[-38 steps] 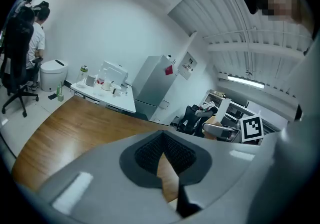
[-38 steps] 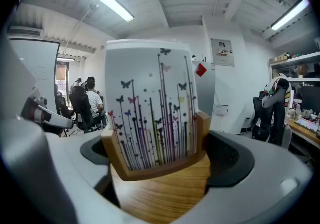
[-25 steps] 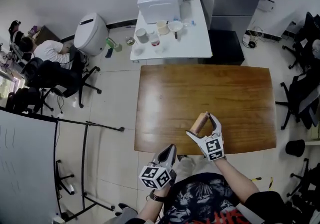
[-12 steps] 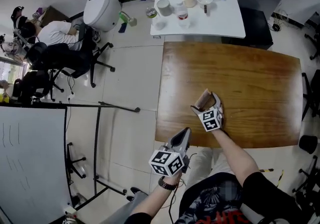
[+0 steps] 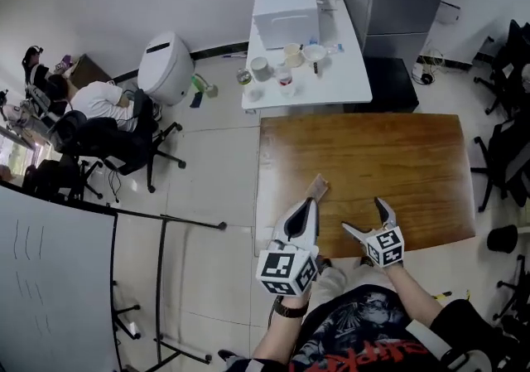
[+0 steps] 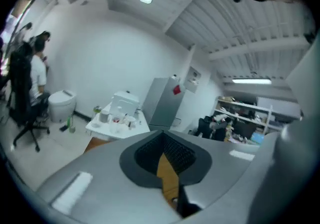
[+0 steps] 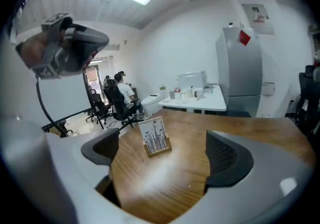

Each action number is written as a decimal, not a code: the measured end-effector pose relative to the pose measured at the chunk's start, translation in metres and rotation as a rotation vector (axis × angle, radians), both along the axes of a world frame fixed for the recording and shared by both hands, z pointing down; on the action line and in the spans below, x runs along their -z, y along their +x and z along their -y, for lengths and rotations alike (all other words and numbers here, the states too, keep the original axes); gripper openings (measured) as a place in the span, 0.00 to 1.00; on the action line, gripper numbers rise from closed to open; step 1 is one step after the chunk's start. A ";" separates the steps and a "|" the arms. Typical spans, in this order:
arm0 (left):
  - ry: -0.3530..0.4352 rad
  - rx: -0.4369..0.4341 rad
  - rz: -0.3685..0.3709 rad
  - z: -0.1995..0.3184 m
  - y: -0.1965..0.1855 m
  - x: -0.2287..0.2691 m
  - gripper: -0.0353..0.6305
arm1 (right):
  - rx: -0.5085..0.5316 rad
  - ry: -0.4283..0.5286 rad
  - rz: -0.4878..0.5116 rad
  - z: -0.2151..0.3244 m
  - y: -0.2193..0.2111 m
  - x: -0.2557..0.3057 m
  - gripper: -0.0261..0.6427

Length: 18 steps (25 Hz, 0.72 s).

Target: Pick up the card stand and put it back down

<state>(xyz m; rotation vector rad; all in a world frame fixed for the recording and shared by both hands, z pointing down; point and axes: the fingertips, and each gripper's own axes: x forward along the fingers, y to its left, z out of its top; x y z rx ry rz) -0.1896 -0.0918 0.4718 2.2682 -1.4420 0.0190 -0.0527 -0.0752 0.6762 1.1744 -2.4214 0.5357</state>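
The stand [image 7: 158, 149] sits on the table [image 5: 397, 155] with a card [image 7: 153, 134] in it. The right gripper [image 5: 364, 214] has its fingers released and empty. The left gripper [image 5: 309, 205] has its fingers clenched.

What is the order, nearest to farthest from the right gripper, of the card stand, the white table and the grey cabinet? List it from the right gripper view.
1. The card stand: upright on the wooden table, just ahead of the open right gripper, slightly left.
2. The white table: beyond the wooden table's far edge.
3. The grey cabinet: behind that, to the right.
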 end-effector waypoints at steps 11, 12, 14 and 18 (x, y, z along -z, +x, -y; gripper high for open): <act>0.021 -0.286 0.092 -0.056 0.122 -0.022 0.05 | -0.164 0.169 0.130 -0.052 0.108 0.113 0.77; 0.016 -0.272 0.091 -0.059 0.129 -0.024 0.05 | -0.166 0.175 0.138 -0.054 0.118 0.116 0.76; 0.001 -0.231 0.079 -0.066 0.144 -0.029 0.05 | -0.166 0.189 0.153 -0.060 0.139 0.124 0.74; -0.020 -0.144 0.020 -0.079 0.174 -0.033 0.05 | -0.170 0.202 0.185 -0.070 0.181 0.131 0.72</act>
